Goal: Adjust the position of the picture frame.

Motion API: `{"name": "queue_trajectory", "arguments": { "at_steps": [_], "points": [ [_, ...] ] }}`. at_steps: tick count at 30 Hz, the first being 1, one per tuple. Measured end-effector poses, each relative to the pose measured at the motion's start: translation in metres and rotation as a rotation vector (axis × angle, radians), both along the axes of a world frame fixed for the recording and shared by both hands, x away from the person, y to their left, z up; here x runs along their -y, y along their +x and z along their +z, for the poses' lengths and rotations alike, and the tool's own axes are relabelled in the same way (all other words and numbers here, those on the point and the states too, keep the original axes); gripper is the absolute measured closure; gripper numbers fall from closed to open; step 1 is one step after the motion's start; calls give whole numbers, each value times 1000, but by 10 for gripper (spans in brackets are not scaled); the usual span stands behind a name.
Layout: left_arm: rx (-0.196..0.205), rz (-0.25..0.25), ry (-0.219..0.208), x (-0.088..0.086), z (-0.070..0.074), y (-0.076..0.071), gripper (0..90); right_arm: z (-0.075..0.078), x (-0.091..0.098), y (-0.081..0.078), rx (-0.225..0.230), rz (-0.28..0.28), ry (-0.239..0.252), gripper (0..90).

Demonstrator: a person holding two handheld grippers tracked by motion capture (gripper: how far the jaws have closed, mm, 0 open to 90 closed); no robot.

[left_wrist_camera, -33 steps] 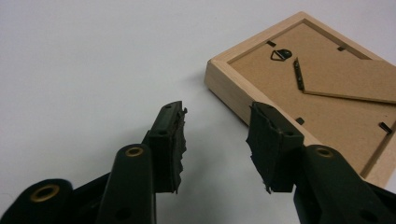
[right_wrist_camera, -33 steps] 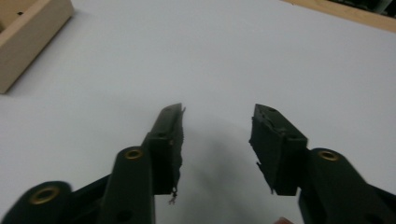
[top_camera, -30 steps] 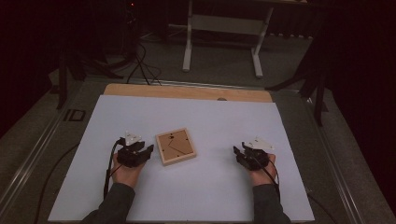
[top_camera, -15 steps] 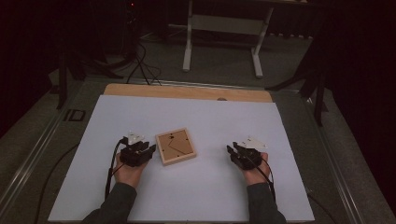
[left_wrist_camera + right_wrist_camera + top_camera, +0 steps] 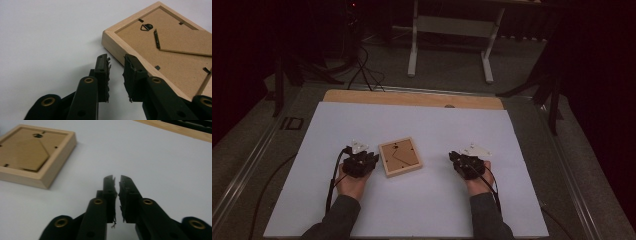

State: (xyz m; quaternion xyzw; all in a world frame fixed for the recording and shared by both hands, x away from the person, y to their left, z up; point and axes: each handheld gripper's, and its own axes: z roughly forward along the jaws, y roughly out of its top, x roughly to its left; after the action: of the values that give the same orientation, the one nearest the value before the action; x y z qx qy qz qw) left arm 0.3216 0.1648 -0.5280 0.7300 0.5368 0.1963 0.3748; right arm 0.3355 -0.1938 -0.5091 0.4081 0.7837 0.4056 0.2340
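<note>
We see a wooden picture frame [image 5: 400, 157] lying face down on the white table sheet [image 5: 422, 125], its brown backing board and small hanger turned up, roughly midway between the two hands and a little nearer the left one. The left gripper [image 5: 371, 159] rests on the sheet just beside the frame's left edge; in the left gripper view [image 5: 117, 75] its jaws have just been closing, a narrow gap remains between the ragged pads, and nothing sits in that gap, though the right-hand jaw lies close along the frame's [image 5: 160, 50] near side. We cannot tell whether it touches the wood. The right gripper [image 5: 454, 159] rests on the sheet well apart from the frame, to its right; in the right gripper view [image 5: 117, 185] its jaws have also just been closing and now stand almost together, with only a sliver of sheet between them and nothing held. There the frame [image 5: 35, 155] shows far off to the left. Along the far side of the sheet runs a bare wooden table edge [image 5: 412, 97].
</note>
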Motion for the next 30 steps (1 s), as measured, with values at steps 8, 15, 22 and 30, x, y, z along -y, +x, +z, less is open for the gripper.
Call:
{"name": "queue_trajectory", "arguments": {
  "at_steps": [8, 15, 22, 30],
  "points": [
    [-3, -13, 1, 1, -1, 2, 789, -4, -23, 2, -14, 61, -16, 894],
    [-11, -42, 13, 7, -3, 3, 865, -8, -36, 3, -33, 100, -18, 899],
    [-23, -49, 7, 9, -4, 4, 894, -10, -44, 3, -49, 128, -16, 899],
    [-17, -58, -10, 12, -2, 3, 894, -15, -55, 2, -77, 182, -37, 899]
  ]
}}
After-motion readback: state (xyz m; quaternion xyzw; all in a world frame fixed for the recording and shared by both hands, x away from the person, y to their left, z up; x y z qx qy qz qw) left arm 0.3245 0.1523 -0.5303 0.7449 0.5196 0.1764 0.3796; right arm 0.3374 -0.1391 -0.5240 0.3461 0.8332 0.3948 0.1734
